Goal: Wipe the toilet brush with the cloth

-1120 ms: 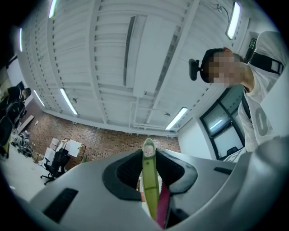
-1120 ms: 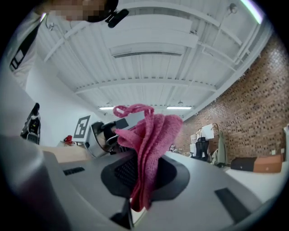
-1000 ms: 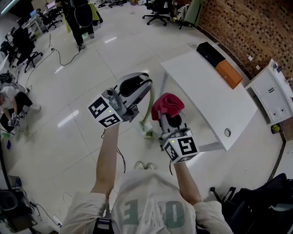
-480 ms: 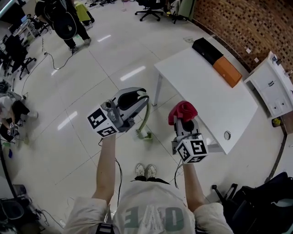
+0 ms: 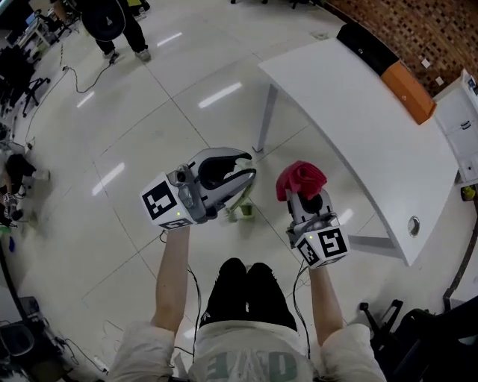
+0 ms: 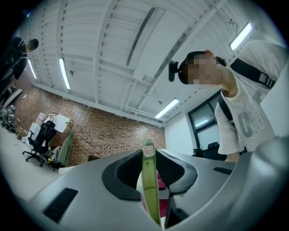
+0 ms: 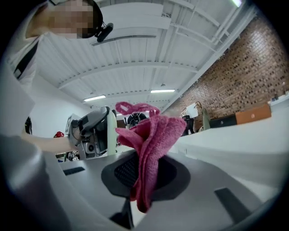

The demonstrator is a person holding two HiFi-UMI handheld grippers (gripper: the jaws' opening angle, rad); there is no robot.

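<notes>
A pale green toilet brush [image 5: 243,210] hangs over the floor from my left gripper [image 5: 237,170], which is shut on its thin handle [image 6: 149,180]. The handle stands upright between the jaws in the left gripper view. A red-pink cloth [image 5: 300,179] is bunched in my right gripper [image 5: 303,194], which is shut on it. Its folds [image 7: 151,149] rise above the pads in the right gripper view. The two grippers are side by side, a hand's width apart, with the cloth to the right of the brush and not touching it. The left gripper [image 7: 92,131] also shows beyond the cloth.
A white table [image 5: 358,112] runs along the right, carrying a black box [image 5: 364,46] and an orange box [image 5: 408,82]. A white cabinet [image 5: 467,112] stands at the far right. A person [image 5: 112,22] stands at the top left; cables lie on the tiled floor.
Both grippers have come down toward the floor, still gripping the brush and the cloth. The cloth has moved right, away from the brush. The person's knees have bent into view.
</notes>
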